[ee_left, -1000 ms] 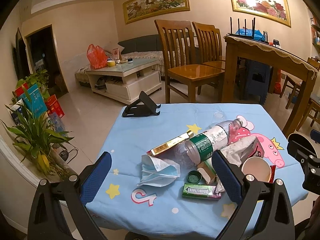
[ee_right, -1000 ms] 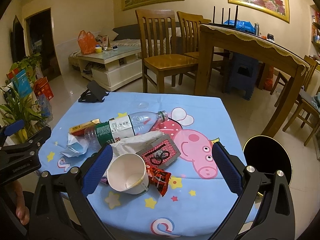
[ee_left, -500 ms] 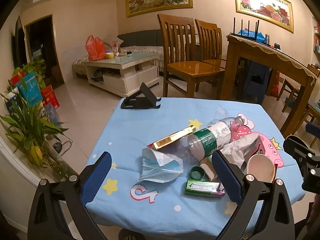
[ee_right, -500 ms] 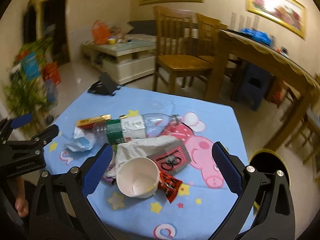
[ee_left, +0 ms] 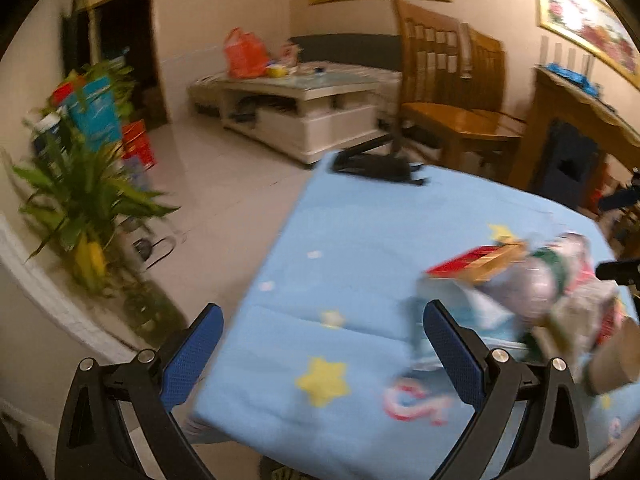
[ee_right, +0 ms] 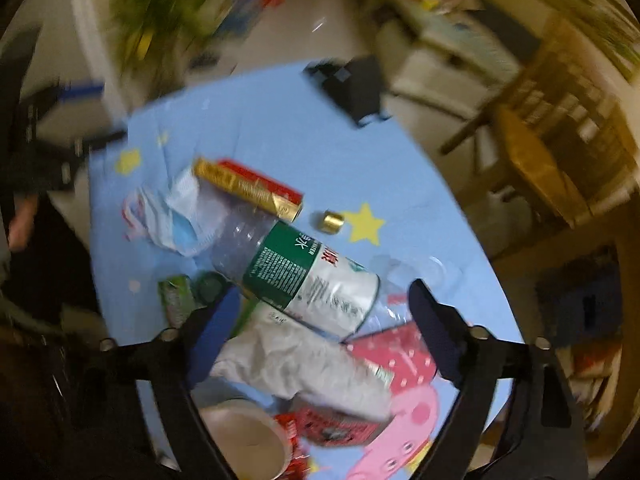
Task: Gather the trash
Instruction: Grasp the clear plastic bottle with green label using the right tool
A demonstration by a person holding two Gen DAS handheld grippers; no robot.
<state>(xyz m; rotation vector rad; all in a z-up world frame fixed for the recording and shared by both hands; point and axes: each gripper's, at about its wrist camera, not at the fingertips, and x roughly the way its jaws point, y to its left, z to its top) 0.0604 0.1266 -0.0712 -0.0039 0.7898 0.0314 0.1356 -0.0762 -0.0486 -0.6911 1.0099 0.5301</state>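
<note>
Trash lies in a heap on the blue cartoon tablecloth: a clear plastic bottle with a green and white label, a red and gold box, a blue face mask, a crumpled white tissue, a paper cup, a green gum pack and a gold cap. My right gripper is open, above the heap, its jaws on either side of the bottle and tissue. My left gripper is open and empty over the cloth's left edge, with the blurred heap to its right.
A black phone stand sits at the table's far edge. A potted plant stands on the floor to the left. A white coffee table, wooden chairs and a wooden dining table stand behind.
My right gripper has swung forward and down over the trash heap, tilting left. My left gripper has swung left toward the table's left edge. Both views are motion-blurred now.
</note>
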